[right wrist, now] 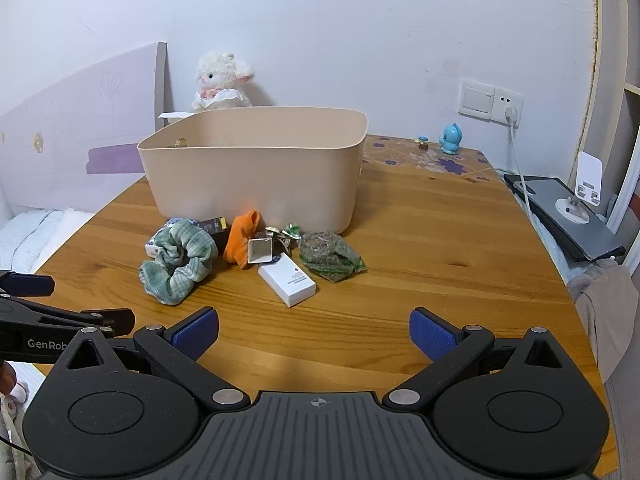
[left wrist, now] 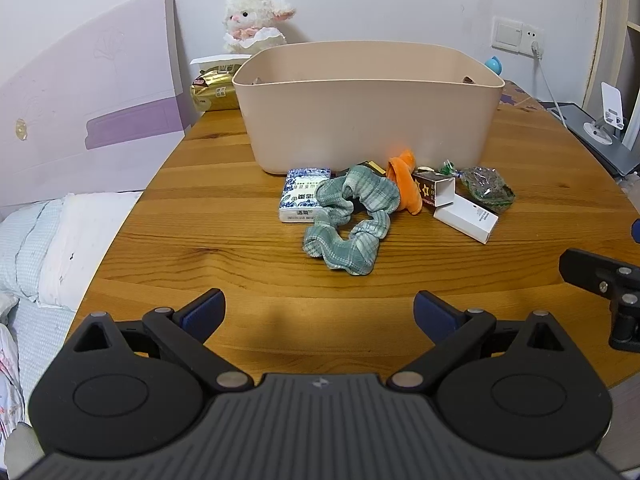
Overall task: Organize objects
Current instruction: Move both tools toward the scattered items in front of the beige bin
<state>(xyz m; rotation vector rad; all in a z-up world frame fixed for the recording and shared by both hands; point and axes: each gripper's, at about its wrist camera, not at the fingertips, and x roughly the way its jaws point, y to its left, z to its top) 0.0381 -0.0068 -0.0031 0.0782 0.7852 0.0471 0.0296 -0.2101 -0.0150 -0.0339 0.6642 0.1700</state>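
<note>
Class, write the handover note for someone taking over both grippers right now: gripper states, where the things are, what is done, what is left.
Left gripper: open, holding nothing, low over the wooden table, facing the pile.
Right gripper: open, holding nothing, beside the left one.
Beige bin stands at the back of the table; something small shows inside at its far left, not identifiable.
In front of the bin, on the table: green scrunchie, blue-patterned tissue pack, orange cloth, white box, green wrapped packet, small dark boxes.
Done: nothing visibly picked from this pile.
Left: presumably move each item into the bin.
</note>
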